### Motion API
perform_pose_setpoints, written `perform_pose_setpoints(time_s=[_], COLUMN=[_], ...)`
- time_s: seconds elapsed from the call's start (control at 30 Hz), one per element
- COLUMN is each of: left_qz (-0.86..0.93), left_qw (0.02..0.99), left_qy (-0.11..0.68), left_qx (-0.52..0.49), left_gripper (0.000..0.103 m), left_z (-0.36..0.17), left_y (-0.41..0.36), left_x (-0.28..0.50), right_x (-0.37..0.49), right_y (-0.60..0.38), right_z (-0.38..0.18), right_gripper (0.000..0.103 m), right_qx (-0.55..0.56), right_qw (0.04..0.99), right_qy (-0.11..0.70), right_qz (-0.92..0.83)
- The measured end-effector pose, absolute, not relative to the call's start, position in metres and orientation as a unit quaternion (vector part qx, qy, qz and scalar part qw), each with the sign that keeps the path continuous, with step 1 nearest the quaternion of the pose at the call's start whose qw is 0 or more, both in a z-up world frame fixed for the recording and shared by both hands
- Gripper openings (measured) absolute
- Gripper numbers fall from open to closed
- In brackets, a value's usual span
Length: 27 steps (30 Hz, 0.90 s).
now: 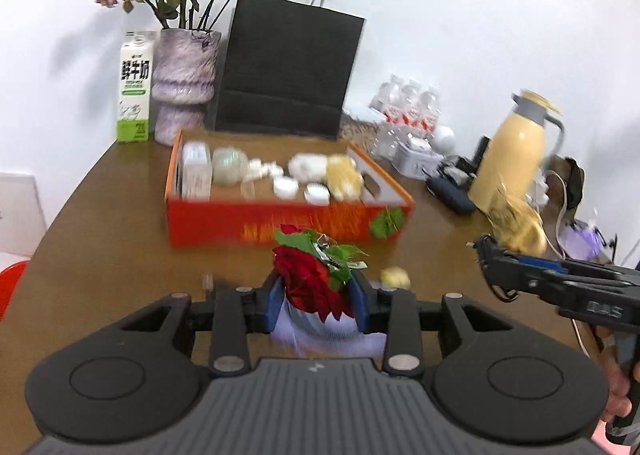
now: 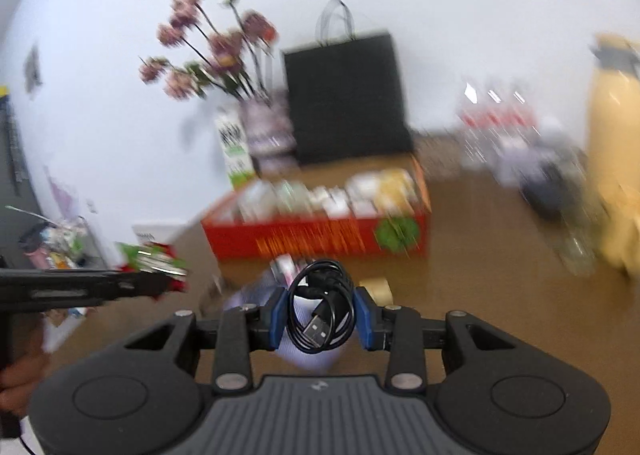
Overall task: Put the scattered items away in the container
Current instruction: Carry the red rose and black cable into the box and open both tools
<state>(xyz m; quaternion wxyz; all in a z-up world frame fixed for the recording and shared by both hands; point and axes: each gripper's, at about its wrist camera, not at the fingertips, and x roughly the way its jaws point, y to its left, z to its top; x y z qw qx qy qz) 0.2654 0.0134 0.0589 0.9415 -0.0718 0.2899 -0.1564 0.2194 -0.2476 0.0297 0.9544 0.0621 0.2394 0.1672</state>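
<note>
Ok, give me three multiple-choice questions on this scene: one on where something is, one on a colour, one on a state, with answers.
1. Where is the black paper bag?
A. behind the orange box
B. inside the box
C. in a hand-held gripper

2. What colour is the rose in the left hand-held gripper?
A. yellow
B. red
C. white

3. What is the right hand-held gripper doing?
A. open, holding nothing
B. shut on a milk carton
C. shut on a coiled black USB cable

Answers: 1 A, the bag stands past the box's far side; 2 B, red petals show between the pads; 3 C, the coil sits between the blue pads.
</note>
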Motion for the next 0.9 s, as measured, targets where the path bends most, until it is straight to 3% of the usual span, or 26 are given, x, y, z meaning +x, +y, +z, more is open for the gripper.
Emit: perform_pose_setpoints(time_s=[0.1,0.3,0.53,0.63,0.7,0.77,0.9], left_qz=[-0.159,-0.140,-0.108,-0.093,-0.114,-0.122,-0.129], left_qw=[0.929,0.908,0.888,0.891,0.887,0.887,0.891], left_qy=[0.321,0.390,0.447,0.445,0.448,0.444,0.433], left_qx=[-0.090,-0.054,0.005,0.010,-0.021,-0.034,-0.030], left_gripper=[0.035,0.036,0.036,0.044,0.051,0.053,0.060], left_z=[0.071,0.056,0.024,0.014,0.012,0.013,0.020], left_y=[0.018,0.024,0.016,0.021,0.030,0.035,0.035], left_x=[0.331,0.457,0.547,0.562,0.566,0.565,0.561], right_x=[0.274,0.417,0.569,0.597,0.608,0.616,0.614], right_y=[-0.241,-0.210,-0.162,-0.154,-0.155,-0.157,-0.163], right_z=[0.052,0.060,0.003,-0.020,-0.031,-0.041,-0.039], right_gripper=[0.034,0.034,0.034,0.036,0.045,0.062,0.063], right_qx=[0.063,0.061,0.077,0.090,0.103,0.121,0.141], right_qw=[0.951,0.923,0.851,0.847,0.844,0.840,0.839], right_qy=[0.232,0.300,0.457,0.475,0.489,0.495,0.487], right_qz=[0.197,0.232,0.248,0.220,0.195,0.188,0.197])
